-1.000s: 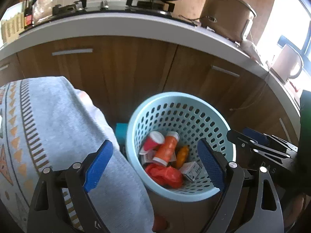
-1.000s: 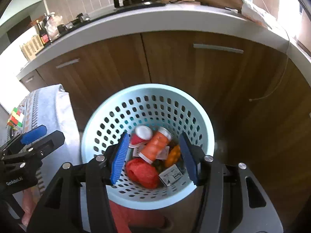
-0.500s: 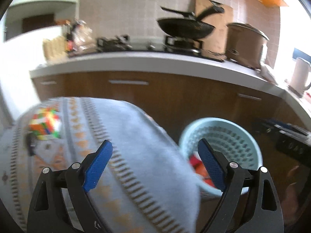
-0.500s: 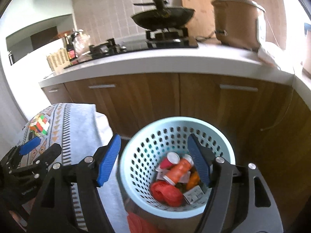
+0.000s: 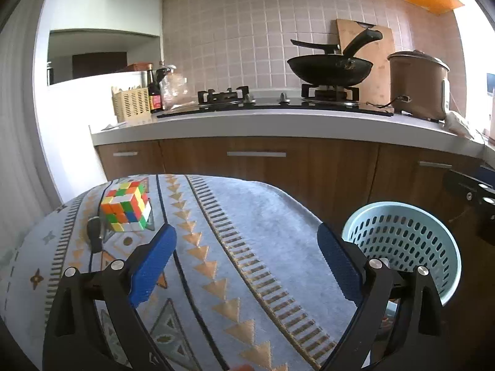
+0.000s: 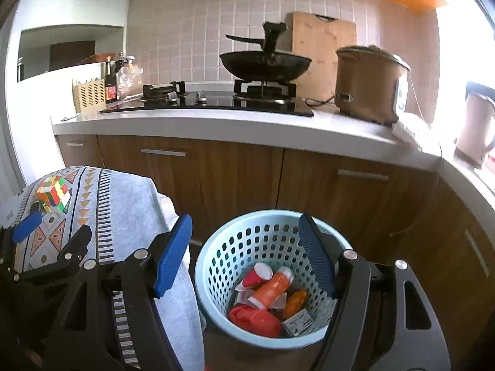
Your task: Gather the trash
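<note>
A light blue perforated basket (image 6: 213,266) stands on the floor by the wooden cabinets. It holds an orange bottle (image 6: 269,287), a red-capped cup (image 6: 257,275), a crumpled red bag (image 6: 253,320) and a small white box (image 6: 297,322). My right gripper (image 6: 245,225) hovers above and in front of the basket, open, with nothing between its blue pads. My left gripper (image 5: 246,236) is open and empty over the patterned tablecloth (image 5: 247,278), with the basket (image 5: 402,241) to its right. In the right wrist view the left gripper (image 6: 52,235) sits over the cloth's near edge.
A colourful puzzle cube (image 5: 126,210) and a black-handled tool (image 5: 94,232) lie on the cloth at the left. Behind runs a white counter (image 6: 216,126) with a hob, a black wok (image 6: 266,65) and a brown cooker (image 6: 368,83). Cabinet doors stand behind the basket.
Both grippers have lifted and pulled back from the basket. The left one swung left over the cloth, bringing the cube into view. The right gripper's jaws have widened.
</note>
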Tool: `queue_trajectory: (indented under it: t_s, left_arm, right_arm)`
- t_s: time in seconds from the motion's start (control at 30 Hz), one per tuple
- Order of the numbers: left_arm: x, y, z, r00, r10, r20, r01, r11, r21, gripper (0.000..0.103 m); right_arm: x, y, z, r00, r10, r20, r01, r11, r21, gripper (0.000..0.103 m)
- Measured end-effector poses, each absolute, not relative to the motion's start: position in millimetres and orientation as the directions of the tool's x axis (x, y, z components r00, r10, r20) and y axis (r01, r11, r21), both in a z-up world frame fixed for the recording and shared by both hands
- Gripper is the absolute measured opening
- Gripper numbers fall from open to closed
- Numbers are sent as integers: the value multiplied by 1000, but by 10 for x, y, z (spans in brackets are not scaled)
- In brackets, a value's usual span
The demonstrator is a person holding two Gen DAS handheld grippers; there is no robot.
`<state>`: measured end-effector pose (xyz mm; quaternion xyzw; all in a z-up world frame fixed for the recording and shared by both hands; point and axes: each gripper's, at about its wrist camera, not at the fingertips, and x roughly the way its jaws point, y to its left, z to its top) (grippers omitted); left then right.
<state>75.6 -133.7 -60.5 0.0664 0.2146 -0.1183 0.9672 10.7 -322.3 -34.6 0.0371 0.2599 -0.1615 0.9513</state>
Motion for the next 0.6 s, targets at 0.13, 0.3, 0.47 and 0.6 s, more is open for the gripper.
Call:
queue_trajectory:
  t_s: [0.13,0.3,0.47,0.6]
  left_arm:
    - [763,-1358,-634,868,-217,-447,273,960,64,90]
    - [783,-1325,-648,867,-215,-450,264,963,47,90]
    - [856,-1242,-662,859,-210,-467,244,970,12,90]
    - [878,-1229,-672,858,-203,-471,235,972,9,90]
  right_arm:
    - [108,-3289,-333,810,-278,-517,337,941,22,67]
    - [129,-3287,-300,810,-280,-515,339,941,21,67]
    - [163,-3252,-295,809,-282,-515,336,942,12,67]
    - [186,-3236,-276,808,-289,-514,338,941,2,67]
